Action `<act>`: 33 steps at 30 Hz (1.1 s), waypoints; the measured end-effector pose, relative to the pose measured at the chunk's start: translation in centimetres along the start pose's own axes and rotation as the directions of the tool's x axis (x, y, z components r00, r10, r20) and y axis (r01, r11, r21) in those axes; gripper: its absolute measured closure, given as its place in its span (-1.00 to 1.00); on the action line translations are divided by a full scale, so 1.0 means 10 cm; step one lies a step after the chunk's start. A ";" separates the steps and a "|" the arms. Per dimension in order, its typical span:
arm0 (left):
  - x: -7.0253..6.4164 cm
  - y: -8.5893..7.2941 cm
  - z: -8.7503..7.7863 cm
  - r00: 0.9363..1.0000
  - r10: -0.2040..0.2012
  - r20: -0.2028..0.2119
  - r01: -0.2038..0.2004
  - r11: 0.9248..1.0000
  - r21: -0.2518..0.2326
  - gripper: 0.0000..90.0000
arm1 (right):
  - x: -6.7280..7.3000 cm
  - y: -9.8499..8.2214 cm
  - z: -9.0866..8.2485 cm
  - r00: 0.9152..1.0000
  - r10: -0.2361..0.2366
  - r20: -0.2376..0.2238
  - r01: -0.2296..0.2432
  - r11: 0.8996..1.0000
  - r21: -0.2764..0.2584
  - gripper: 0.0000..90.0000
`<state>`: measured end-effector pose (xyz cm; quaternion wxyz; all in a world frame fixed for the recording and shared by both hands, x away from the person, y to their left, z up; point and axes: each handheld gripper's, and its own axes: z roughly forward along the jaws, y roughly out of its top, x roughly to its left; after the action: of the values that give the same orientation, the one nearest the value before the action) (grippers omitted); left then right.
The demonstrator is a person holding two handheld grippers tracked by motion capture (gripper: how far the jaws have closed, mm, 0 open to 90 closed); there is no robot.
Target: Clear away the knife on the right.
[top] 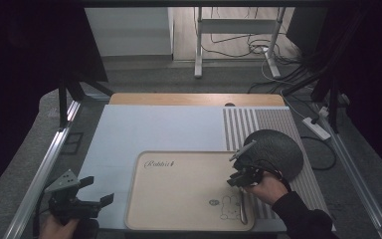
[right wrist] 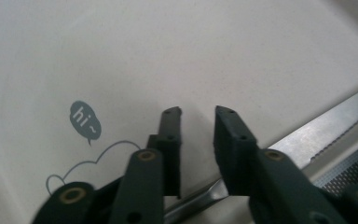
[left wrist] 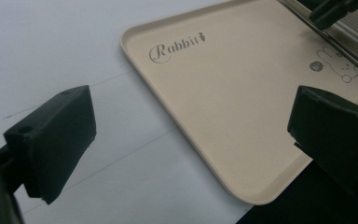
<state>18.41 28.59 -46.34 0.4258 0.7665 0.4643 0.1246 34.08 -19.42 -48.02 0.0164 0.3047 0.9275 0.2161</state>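
Item: serrated table knife (top: 242,206), lying along the beige rabbit tray's (top: 179,199) right rim, directly beneath the right gripper (top: 238,179), jaws narrowly parted and empty; advice: straddle the handle squarely before closing; left gripper (top: 97,191) wide apart, idle.

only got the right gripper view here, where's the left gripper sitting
Observer: The left gripper is at the table's near left corner, over the white mat, just off the left edge of the tray.
Operator: open or shut
Observer: Open, with its jaws wide apart and nothing between them.
Operator: anything off the tray on my side
Observer: A dark round disc lies on the striped mat, just beyond the right gripper.
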 end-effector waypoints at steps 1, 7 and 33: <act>0.00 0.00 0.00 1.000 0.000 0.000 0.000 1.000 0.000 -0.96 | 0.00 0.00 -0.01 1.000 0.000 0.001 0.000 1.000 -0.005 0.49; 0.00 0.00 0.00 1.000 -0.002 0.001 0.002 1.000 -0.001 -0.96 | 0.01 0.01 -0.06 1.000 0.005 0.005 -0.005 0.999 -0.039 0.17; 0.01 0.00 0.00 1.000 -0.008 0.005 0.008 1.000 0.001 -0.96 | -0.03 -0.14 -0.34 0.996 0.026 0.083 -0.009 0.981 -0.195 -0.95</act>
<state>18.47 28.66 -46.36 0.4272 0.7652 0.4662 0.1211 32.98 -21.91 -45.50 0.0837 0.3188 0.8976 0.2928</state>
